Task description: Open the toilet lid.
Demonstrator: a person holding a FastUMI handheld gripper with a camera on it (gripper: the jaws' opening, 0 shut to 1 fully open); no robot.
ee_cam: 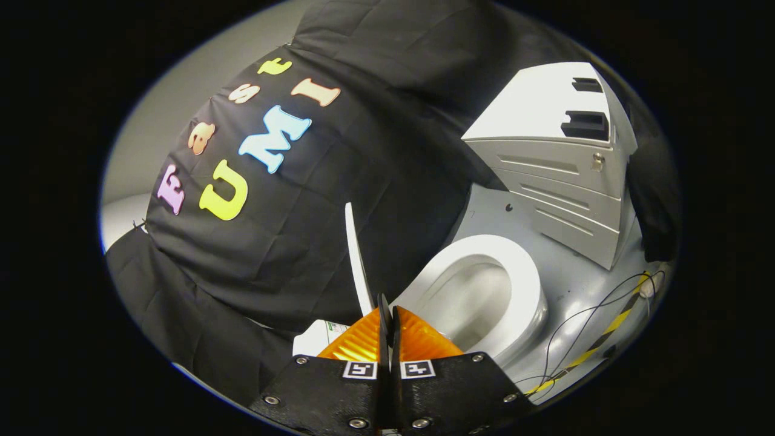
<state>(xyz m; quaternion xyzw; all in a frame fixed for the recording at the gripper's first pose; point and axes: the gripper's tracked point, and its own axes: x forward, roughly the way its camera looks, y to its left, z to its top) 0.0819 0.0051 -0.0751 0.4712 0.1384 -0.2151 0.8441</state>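
Note:
The white toilet point(527, 284) lies just ahead of the fingers, its seat ring and bowl uncovered. Its lid point(357, 260) stands raised off the seat and shows edge-on as a thin white blade. That blade runs down to the tip of the left finger point(357, 342) and appears to pass beside it, not between the two. My gripper point(388, 315) is shut, the fingers pressed together with nothing visible between them. A white part of the toilet with a label point(318, 340) peeks out behind the left finger.
A grey cabinet point(557, 169) with slotted panels and a lock stands beyond the toilet on the grey floor point(575, 284). Thin black cables point(584, 321) and a yellow-black tape strip point(608, 327) lie on the floor beside the bowl. Black cloth hangs behind the lid.

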